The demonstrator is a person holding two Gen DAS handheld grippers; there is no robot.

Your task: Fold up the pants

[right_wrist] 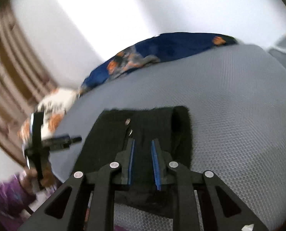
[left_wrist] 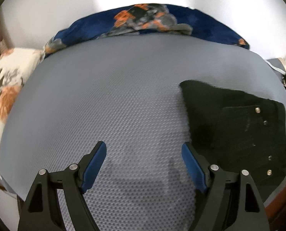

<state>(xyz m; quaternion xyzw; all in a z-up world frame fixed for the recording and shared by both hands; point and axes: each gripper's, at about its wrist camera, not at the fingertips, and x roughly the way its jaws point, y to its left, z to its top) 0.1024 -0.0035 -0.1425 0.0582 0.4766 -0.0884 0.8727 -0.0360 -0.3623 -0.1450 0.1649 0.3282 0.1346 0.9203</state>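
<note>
The left gripper (left_wrist: 143,154) hangs over bare grey textured mattress (left_wrist: 114,96), its blue-padded fingers (left_wrist: 95,165) spread wide with nothing between them. Just to its right lie the black pants (left_wrist: 235,127), folded into a compact block on the mattress, with a row of metal rivets or buttons (left_wrist: 265,123) showing on the top layer. The gripper's right finger stands close beside the near edge of the pants; whether it touches cannot be told.

The right gripper (right_wrist: 143,144) points down at the same folded pants (right_wrist: 108,144) from the other side. Its jaws stand a narrow gap apart, the blue pads (right_wrist: 155,161) not pressing on the cloth, which lies beneath and beyond them. Two metal buttons (right_wrist: 127,122) sit just past its fingertips.

Further out, a dark blue blanket with orange and grey patches (left_wrist: 143,23) runs along the far edge of the mattress against a white wall (left_wrist: 46,3). A white pillow with orange and brown print (left_wrist: 8,80) lies at the left. In the right wrist view the other gripper (right_wrist: 46,142) appears blurred at the left, held by a hand (right_wrist: 37,179) with a purple sleeve (right_wrist: 6,202)
</note>
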